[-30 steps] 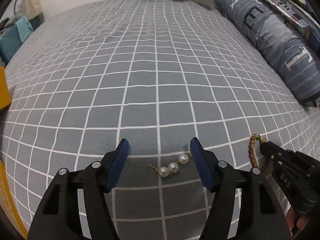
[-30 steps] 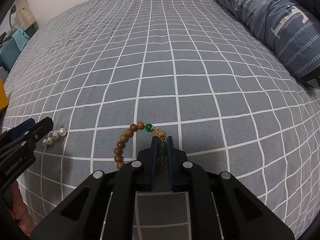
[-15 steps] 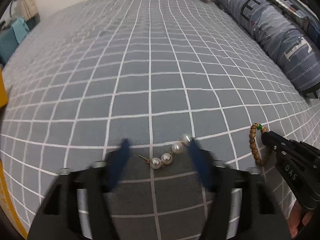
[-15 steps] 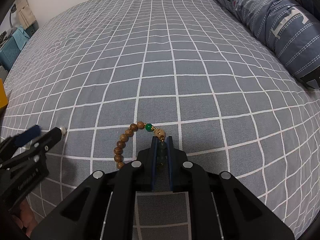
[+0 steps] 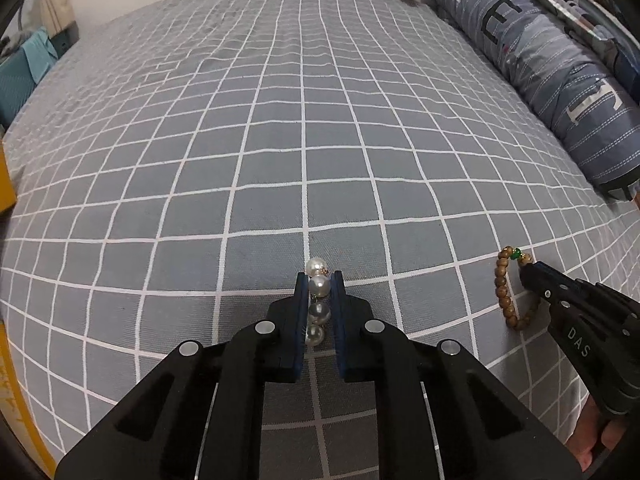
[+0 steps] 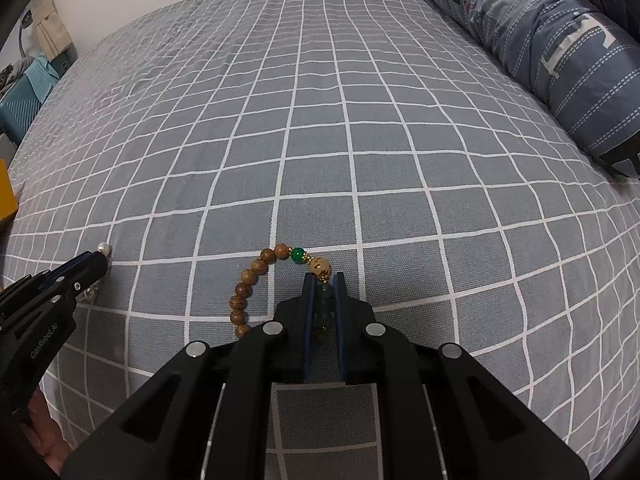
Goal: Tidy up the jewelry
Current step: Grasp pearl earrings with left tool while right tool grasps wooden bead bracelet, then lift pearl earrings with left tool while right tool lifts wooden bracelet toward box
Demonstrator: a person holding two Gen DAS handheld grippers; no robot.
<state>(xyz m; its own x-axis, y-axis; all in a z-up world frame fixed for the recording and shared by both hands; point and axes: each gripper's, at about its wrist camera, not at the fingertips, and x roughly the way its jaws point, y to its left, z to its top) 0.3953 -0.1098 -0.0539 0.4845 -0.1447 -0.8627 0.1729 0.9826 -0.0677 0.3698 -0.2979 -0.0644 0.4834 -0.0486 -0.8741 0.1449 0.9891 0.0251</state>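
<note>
My left gripper (image 5: 319,280) is shut on a pearl earring (image 5: 319,286), a short string of white pearls lying on the grey checked bedspread (image 5: 280,140); one pearl pokes out past the fingertips. My right gripper (image 6: 323,280) is shut on a wooden bead bracelet (image 6: 256,276) with green beads and one pale bead, which rests on the bedspread. In the left wrist view the right gripper (image 5: 530,270) and the bracelet (image 5: 502,292) show at the right. In the right wrist view the left gripper (image 6: 100,262) shows at the left with a pearl (image 6: 104,247) at its tip.
A blue-grey striped bolster pillow (image 5: 560,80) lies along the right side of the bed. A yellow object (image 5: 6,184) sits at the left edge. Teal items (image 6: 20,92) stand beyond the bed's far left corner.
My left gripper has closed from wide open onto the pearl earring, which now lies lengthwise between the fingers. The right gripper has stayed shut on the bracelet.
</note>
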